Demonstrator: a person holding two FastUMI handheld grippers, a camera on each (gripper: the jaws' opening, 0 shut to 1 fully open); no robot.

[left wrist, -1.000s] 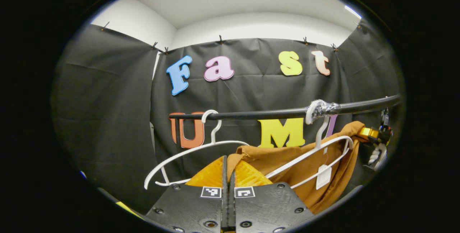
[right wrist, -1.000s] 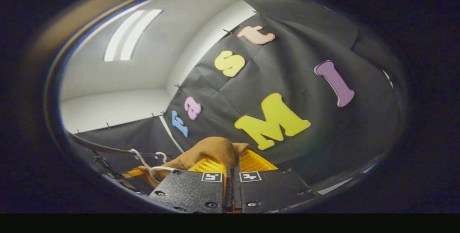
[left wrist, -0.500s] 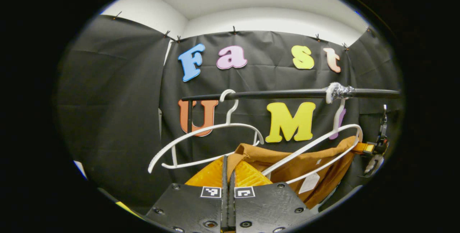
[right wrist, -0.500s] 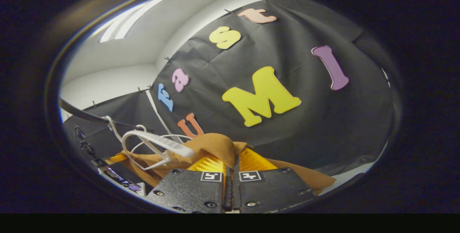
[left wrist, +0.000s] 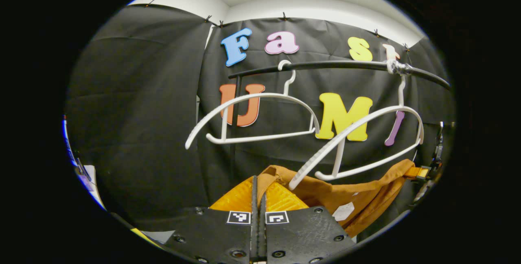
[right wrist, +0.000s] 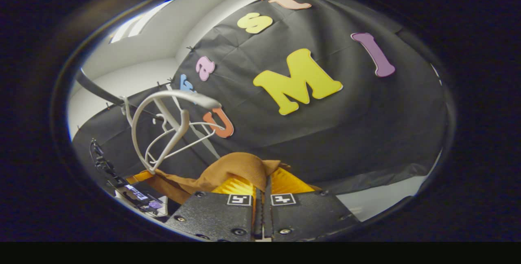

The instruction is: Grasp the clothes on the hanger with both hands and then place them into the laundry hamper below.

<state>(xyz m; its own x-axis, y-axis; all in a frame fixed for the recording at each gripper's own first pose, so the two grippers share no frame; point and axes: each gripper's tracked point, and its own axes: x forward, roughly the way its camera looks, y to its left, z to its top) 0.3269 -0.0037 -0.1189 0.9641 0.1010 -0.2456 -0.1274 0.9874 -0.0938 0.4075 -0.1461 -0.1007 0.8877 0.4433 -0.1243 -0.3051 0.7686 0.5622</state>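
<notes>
A brown garment (left wrist: 346,192) hangs stretched between my two grippers, below the white hangers. My left gripper (left wrist: 258,182) is shut on one end of it, cloth bunched over its fingers. In the right gripper view, my right gripper (right wrist: 263,180) is shut on the other end of the brown garment (right wrist: 236,168). The bare hanger (left wrist: 366,141) that held it hangs tilted from the black rail (left wrist: 338,65), just above the cloth. Far off at the right edge of the left gripper view, the right gripper (left wrist: 419,172) pinches the garment's end.
A second bare white hanger (left wrist: 252,117) hangs on the rail to the left. In the right gripper view both hangers (right wrist: 171,129) show at the left under the rail (right wrist: 97,89). A white floor strip (right wrist: 386,196) lies low on the right. The black cloth wall stands behind.
Both grippers have dropped lower with the garment. The cloth has slid off the right-hand hanger, which now hangs bare above it. Rail and hangers sit higher in both views.
</notes>
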